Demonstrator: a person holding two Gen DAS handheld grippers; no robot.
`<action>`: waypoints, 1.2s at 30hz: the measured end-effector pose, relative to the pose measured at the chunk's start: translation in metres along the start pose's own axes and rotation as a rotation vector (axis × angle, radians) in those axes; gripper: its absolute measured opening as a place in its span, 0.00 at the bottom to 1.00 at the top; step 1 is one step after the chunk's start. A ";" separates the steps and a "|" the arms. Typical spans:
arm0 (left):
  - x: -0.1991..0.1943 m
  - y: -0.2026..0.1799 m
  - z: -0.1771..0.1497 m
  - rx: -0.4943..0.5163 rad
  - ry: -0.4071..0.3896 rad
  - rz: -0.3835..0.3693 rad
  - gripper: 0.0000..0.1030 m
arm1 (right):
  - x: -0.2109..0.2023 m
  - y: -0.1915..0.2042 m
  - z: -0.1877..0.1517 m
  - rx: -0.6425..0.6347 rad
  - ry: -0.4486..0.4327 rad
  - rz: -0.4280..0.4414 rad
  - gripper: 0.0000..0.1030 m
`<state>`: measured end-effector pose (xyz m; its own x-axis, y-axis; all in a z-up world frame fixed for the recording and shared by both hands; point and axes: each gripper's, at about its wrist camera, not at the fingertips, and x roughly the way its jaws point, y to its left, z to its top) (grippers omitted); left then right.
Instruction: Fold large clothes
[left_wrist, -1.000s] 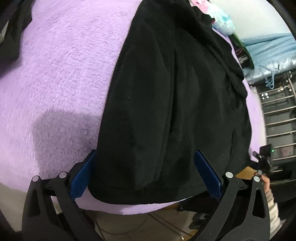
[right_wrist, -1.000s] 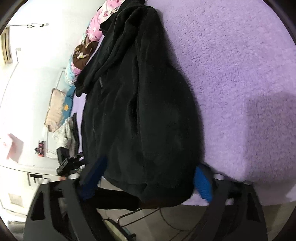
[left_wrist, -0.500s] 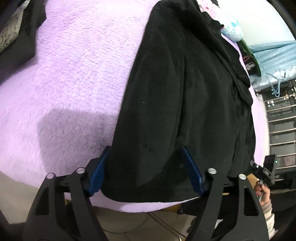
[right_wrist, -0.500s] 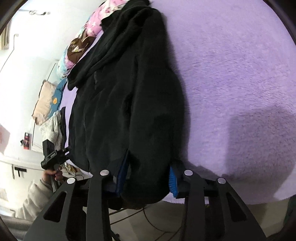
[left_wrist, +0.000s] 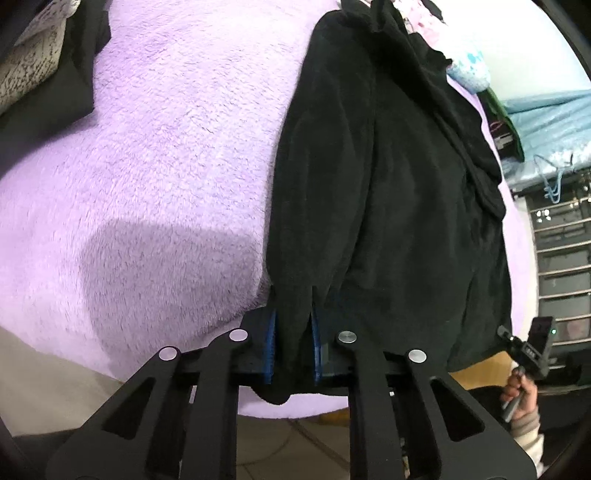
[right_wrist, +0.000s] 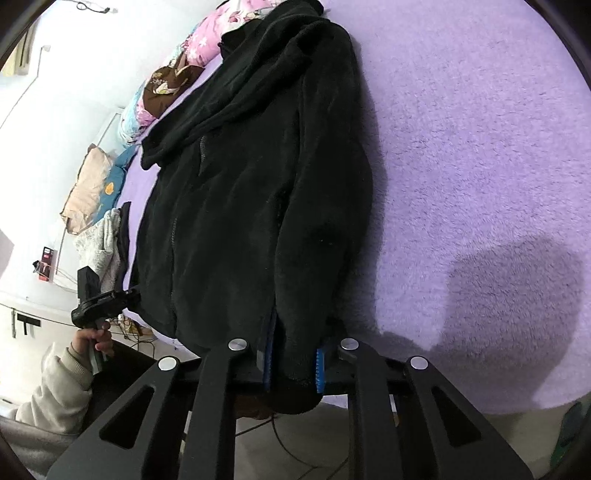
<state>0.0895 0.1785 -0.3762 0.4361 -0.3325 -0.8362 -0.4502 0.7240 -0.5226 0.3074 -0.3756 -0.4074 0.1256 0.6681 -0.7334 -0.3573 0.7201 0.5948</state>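
Most of both views is filled by a bed spread with a fluffy lilac blanket (left_wrist: 159, 155), and on it a black fleece jacket (left_wrist: 388, 192) lies stretched out lengthwise, its hem at the near edge of the bed and its hood end far from me. In the right view the same jacket (right_wrist: 240, 206) runs up the middle, with the lilac blanket (right_wrist: 480, 147) open to its right.

Beyond the jacket's far end sits a heap of patterned pillows (right_wrist: 173, 74), pink, brown and blue. Another dark garment (left_wrist: 55, 96) lies at the far left corner of the blanket. A pale blue cover (left_wrist: 550, 122) and a metal rack show off to the right of the bed.

My left gripper (left_wrist: 293, 347) has its blue fingers (left_wrist: 270, 343) clamped on a fold of the jacket's hem near its left corner, the cloth bunched between them. My right gripper (right_wrist: 293, 365) is closing, its fingers (right_wrist: 320, 371) pressing on the hem at the jacket's right corner, with the fleece pinched thick between them.

Each view also catches the opposite hand (left_wrist: 522, 395) in a cream sleeve (right_wrist: 55, 391), gripping its handle beside the bed's edge.
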 end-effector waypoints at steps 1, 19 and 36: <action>-0.001 -0.001 0.000 0.002 -0.002 -0.002 0.11 | -0.001 0.002 -0.001 0.003 -0.010 0.009 0.14; -0.032 -0.016 -0.003 -0.009 -0.049 -0.111 0.09 | -0.010 0.020 0.003 0.005 -0.110 0.142 0.13; -0.097 -0.047 0.018 -0.024 -0.061 -0.186 0.08 | -0.052 0.053 0.018 -0.050 -0.173 0.204 0.12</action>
<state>0.0830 0.1876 -0.2677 0.5596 -0.4212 -0.7138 -0.3755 0.6389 -0.6714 0.2989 -0.3689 -0.3323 0.2006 0.8238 -0.5301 -0.4359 0.5597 0.7048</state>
